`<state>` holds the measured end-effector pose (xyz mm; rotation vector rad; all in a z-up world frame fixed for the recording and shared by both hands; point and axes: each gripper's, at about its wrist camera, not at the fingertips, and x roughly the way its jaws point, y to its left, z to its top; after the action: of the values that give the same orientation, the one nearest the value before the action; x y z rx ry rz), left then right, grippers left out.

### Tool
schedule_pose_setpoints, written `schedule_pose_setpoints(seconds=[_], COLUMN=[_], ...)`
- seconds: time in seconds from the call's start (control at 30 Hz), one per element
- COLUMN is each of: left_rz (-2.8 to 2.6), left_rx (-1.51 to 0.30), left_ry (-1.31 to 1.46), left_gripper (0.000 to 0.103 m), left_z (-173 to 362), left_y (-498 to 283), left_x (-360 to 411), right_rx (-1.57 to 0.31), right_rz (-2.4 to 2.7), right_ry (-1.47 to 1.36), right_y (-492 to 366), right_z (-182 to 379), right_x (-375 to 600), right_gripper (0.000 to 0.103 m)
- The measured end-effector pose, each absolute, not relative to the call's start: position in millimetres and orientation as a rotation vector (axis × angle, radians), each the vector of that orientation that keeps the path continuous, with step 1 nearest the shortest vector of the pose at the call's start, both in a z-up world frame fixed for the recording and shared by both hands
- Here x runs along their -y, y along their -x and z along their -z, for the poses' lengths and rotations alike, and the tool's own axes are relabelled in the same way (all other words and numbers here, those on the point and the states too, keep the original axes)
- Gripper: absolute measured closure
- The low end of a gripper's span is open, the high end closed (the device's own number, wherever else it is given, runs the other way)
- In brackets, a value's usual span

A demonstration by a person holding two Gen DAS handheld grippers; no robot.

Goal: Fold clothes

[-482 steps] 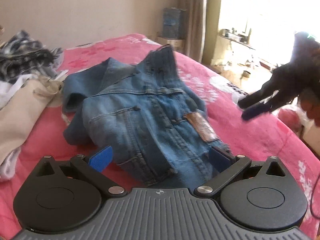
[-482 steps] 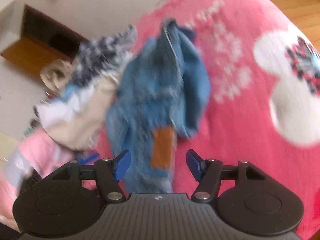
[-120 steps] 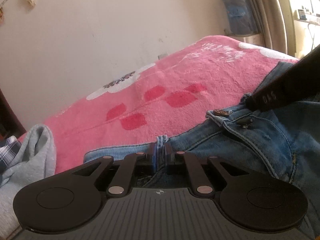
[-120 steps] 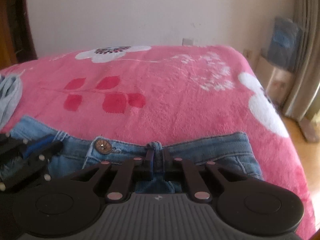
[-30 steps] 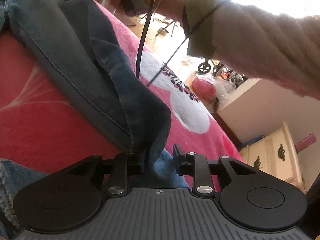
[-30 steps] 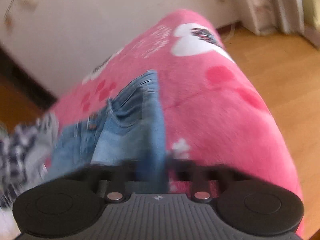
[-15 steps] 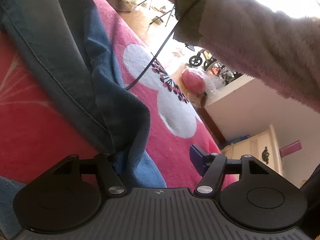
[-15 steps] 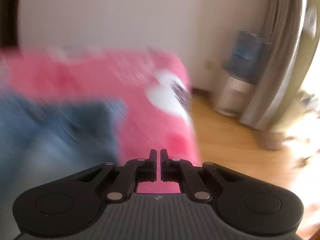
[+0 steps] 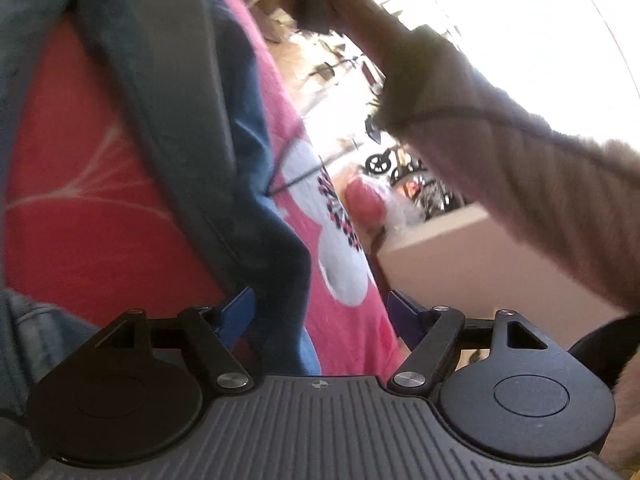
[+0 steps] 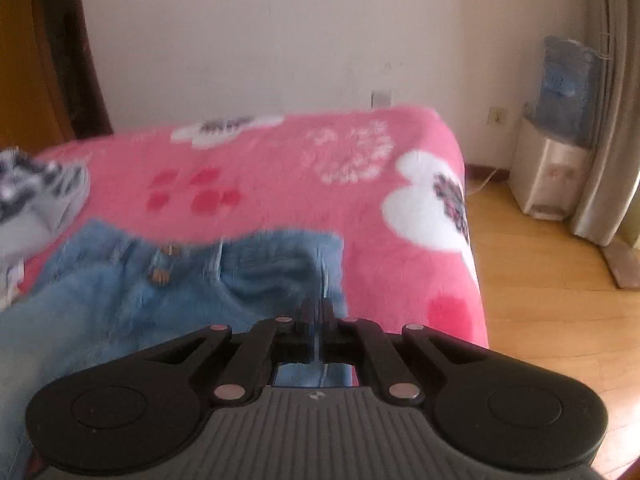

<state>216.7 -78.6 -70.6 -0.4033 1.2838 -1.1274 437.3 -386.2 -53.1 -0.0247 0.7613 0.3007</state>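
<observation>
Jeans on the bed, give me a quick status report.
Left tool open, denim leg lying between its fingers. Right tool shut on the jeans near the side seam. Jeans spread on the pink blanket. A cable trails across them.

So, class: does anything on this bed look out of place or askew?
Yes. A thin black cable trails across the jeans and pink blanket, where a fold could snag it.
</observation>
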Motion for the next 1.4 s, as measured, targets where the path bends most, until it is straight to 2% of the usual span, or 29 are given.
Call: schedule_pose_setpoints(seconds=[0.17, 0.33, 0.4, 0.47, 0.5, 0.63, 0.7, 0.9, 0.93, 0.97, 1.0, 1.03, 1.07, 1.13, 1.3, 1.4], left_rz=[1.131, 1.23, 1.271, 1.294, 1.286, 1.243, 1.211, 1.052, 1.029, 1.026, 1.025, 1.025, 1.03, 1.041, 1.079, 1.096], left_rx=[-1.297, -1.37, -1.398, -1.422, -1.426, -1.408, -1.368, -1.255, -1.231, -1.212, -1.193, -1.176, -1.169, -1.157, -1.158, -1.166], left_ry=[0.352, 0.15, 0.054, -0.034, -0.064, -0.151, -0.174, -0.297, -0.322, -0.337, -0.35, -0.357, -0.355, -0.349, -0.332, -0.323], left_gripper=[0.029, 0.023, 0.021, 0.021, 0.021, 0.021, 0.021, 0.022, 0.023, 0.023, 0.023, 0.023, 0.023, 0.023, 0.023, 0.023], left_z=[65.7, 63.6, 63.0, 63.2, 63.6, 63.7, 63.4, 68.4, 68.6, 67.7, 66.7, 64.6, 66.3, 70.7, 77.0, 81.2], left_y=[-211.6, -188.9, -178.8, -167.9, -162.6, -141.2, -130.7, -104.5, -101.5, -100.0, -98.7, -97.0, -98.3, -101.9, -100.6, -100.9], left_x=[67.6, 58.2, 54.6, 51.5, 50.4, 42.5, 34.9, 12.4, 8.1, 2.6, -3.1, -7.0, -7.7, -8.2, -15.3, -8.7], right_rx=[-0.793, -0.877, -0.904, -0.918, -0.916, -0.939, -0.984, -1.087, -1.1, -1.12, -1.13, -1.11, -1.106, -1.141, -1.224, -1.339], right_rz=[-0.342, -0.403, -0.453, -0.521, -0.574, -0.822, -0.902, -0.861, -0.85, -0.845, -0.852, -0.866, -0.887, -0.95, -1.094, -1.237], right_ry=[-0.249, -0.278, -0.282, -0.268, -0.253, -0.247, -0.216, 0.086, 0.13, 0.157, 0.166, 0.185, 0.182, 0.114, 0.017, 0.062], right_y=[-376.3, -271.3, -234.0, -202.8, -191.2, -163.4, -153.5, -134.5, -128.9, -124.4, -120.0, -113.4, -108.3, -102.5, -71.4, -41.2], right_z=[46.3, 28.8, 21.1, 11.6, 7.6, 8.9, 20.0, 71.9, 82.5, 92.3, 96.8, 95.6, 93.3, 85.5, 72.4, 71.4], right_x=[436.1, 461.8, 457.0, 442.6, 430.8, 366.4, 327.1, 228.4, 221.0, 215.3, 213.6, 214.0, 217.2, 231.6, 268.8, 275.1], right_gripper=[0.1, 0.097, 0.086, 0.067, 0.063, 0.034, 0.029, 0.029, 0.035, 0.049, 0.052, 0.06, 0.077, 0.086, 0.088, 0.087])
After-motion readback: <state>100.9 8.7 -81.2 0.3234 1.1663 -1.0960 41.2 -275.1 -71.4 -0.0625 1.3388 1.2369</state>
